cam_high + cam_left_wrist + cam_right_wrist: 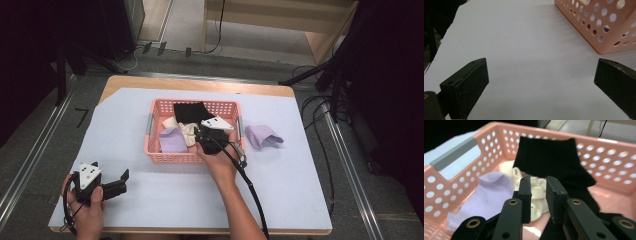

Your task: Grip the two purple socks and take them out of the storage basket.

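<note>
The right gripper is hovering in the pink perforated plastic basket, jaws narrow and holding nothing — risking pinching both the cream sock and the black sock; the left gripper is resting wide open.

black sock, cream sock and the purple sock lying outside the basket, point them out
black sock [547, 157], right gripper view, on its flat upper part.
cream sock [537, 192], right gripper view, on the fabric between the jaws.
purple sock outside the basket [264, 136], high view, on the middle of the folded fabric.
</note>
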`<state>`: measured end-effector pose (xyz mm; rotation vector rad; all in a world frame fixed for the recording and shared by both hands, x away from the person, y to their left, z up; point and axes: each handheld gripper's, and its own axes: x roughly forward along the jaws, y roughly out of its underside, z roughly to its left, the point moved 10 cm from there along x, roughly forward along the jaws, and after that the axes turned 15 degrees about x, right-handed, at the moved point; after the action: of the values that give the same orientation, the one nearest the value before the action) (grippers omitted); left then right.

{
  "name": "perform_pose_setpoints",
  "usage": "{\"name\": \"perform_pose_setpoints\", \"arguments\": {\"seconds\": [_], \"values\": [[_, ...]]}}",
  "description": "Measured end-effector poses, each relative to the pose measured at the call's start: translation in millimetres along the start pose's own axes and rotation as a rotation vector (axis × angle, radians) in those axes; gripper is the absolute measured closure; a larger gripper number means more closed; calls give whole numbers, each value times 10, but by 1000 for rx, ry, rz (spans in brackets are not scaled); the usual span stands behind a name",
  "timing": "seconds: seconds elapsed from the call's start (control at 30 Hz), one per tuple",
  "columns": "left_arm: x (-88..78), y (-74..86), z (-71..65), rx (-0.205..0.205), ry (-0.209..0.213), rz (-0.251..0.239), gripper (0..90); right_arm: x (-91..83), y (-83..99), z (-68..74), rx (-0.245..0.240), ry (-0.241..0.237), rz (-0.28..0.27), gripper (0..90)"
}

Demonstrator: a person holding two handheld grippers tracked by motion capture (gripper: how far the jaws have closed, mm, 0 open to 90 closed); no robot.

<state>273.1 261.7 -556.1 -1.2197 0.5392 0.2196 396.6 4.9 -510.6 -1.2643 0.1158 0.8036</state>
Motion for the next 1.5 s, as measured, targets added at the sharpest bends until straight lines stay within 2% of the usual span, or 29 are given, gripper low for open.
{"name": "perform_pose_setpoints", "arguments": {"seconds": [0.03, 0.2, 0.23, 0.33, 0.37, 0.4, 0.43, 0.53, 0.57, 0.7, 0.77, 0.8, 0.83, 0.87, 0.9, 1.03, 1.07, 1.1, 1.13, 1.17, 1.23, 1.3, 1.4, 1.43, 1.47, 1.5], "values": [[0, 0, 1, 0, 0, 0, 2, 43, 38, 39, 2, 4, 26, 768], [1, 1, 1, 1, 0, 1, 3, 133, 118, 97, 26, 24, 87, 797], [1, 1, 1, 1, 0, 1, 3, 155, 126, 114, 52, 28, 102, 805], [2, 1, 0, 0, 1, 1, 2, 182, 141, 125, 66, 32, 127, 815], [3, 1, 0, 2, 2, 2, 3, 214, 161, 148, 89, 34, 156, 822], [3, 1, 0, 2, 2, 2, 3, 214, 161, 148, 89, 34, 156, 822], [5, 2, 0, 1, 1, 3, 3, 249, 177, 171, 99, 36, 181, 827], [6, 2, -1, 2, 1, 4, 3, 291, 197, 204, 100, 36, 206, 833], [4, 2, -2, 2, 3, 3, 3, 344, 239, 232, 90, 53, 243, 840], [5, 1, 0, -1, 2, 2, 3, 417, 292, 269, 69, 76, 276, 854], [7, 0, 2, -2, 2, 0, 3, 453, 323, 318, 93, 69, 313, 860], [8, 1, 1, -2, 2, 1, 3, 453, 323, 318, 93, 69, 313, 860], [8, 1, 2, -1, 1, 2, 2, 469, 346, 328, 102, 72, 354, 855], [8, 1, 2, -1, 1, 2, 3, 469, 346, 328, 102, 72, 354, 855], [8, 1, 2, -2, 2, 1, 3, 484, 365, 341, 114, 72, 386, 846], [7, 3, 1, 1, 3, 4, 3, 508, 389, 398, 129, 65, 426, 820], [8, 3, 1, 1, 3, 5, 3, 523, 397, 424, 138, 64, 436, 799], [8, 3, 1, 0, 1, 5, 3, 542, 411, 457, 158, 67, 459, 740], [7, 5, 1, 1, 2, 7, 3, 542, 411, 457, 158, 67, 459, 740], [7, 4, 1, 1, 2, 7, 3, 561, 430, 456, 154, 103, 484, 690], [7, 5, 0, 0, 3, 7, 3, 569, 442, 444, 140, 118, 499, 686], [8, 6, 0, -1, 2, 8, 2, 582, 488, 436, 171, 150, 561, 670], [6, 7, -2, -1, 5, 10, 3, 586, 501, 432, 180, 161, 583, 672], [8, 5, -2, -1, 5, 6, 3, 592, 510, 427, 161, 177, 593, 717], [8, 5, -2, -1, 5, 6, 3, 592, 510, 427, 161, 177, 593, 717], [8, 6, -1, 0, 3, 9, 2, 591, 519, 422, 104, 207, 598, 767]]}}
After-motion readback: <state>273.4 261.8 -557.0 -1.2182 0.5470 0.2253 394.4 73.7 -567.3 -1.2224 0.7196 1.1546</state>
